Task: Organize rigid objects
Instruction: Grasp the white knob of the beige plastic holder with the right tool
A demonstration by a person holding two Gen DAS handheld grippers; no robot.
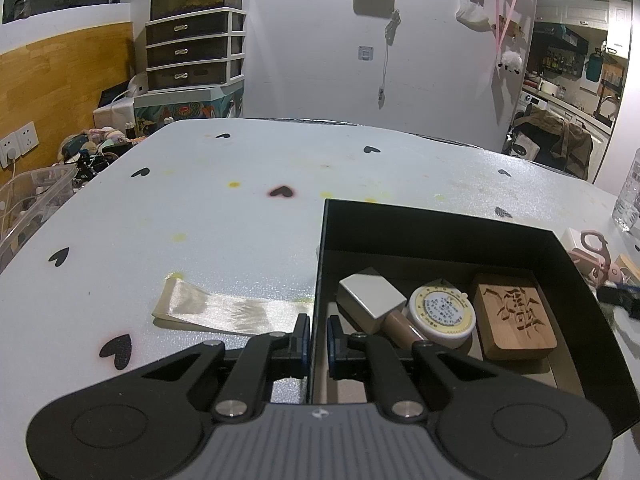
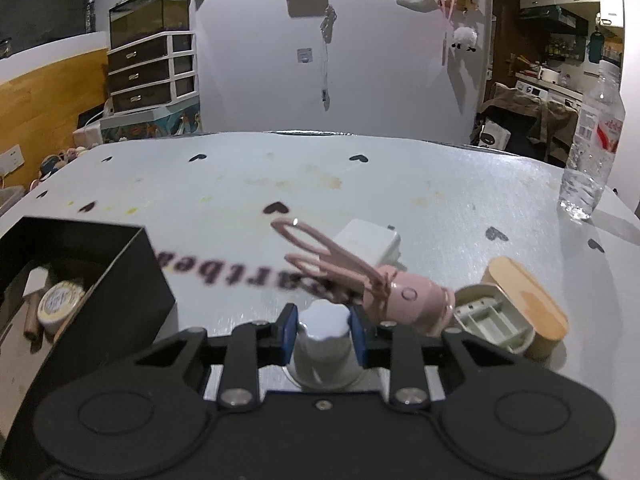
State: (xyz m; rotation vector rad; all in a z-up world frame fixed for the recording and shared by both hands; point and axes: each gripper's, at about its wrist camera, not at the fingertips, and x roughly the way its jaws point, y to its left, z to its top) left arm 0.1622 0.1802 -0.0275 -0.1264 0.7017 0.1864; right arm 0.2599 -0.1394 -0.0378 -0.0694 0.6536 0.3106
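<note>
The left gripper (image 1: 318, 344) tilts down over the bench (image 1: 224, 216), its jaws clamped on the near wall of the black box (image 1: 440, 220). The right gripper (image 2: 323, 334) angles down too, its jaws pressed on a silvery knob-topped cap (image 2: 323, 344). Only the left view shows the carved wooden block (image 1: 514, 320) in the box, beside the round tape measure (image 1: 442, 312), and a ribbon (image 1: 224, 312) outside. Only the right view shows the pink bunny-eared gadget (image 2: 400, 300), white charger (image 2: 370, 242) and water bottle (image 2: 592, 148).
</note>
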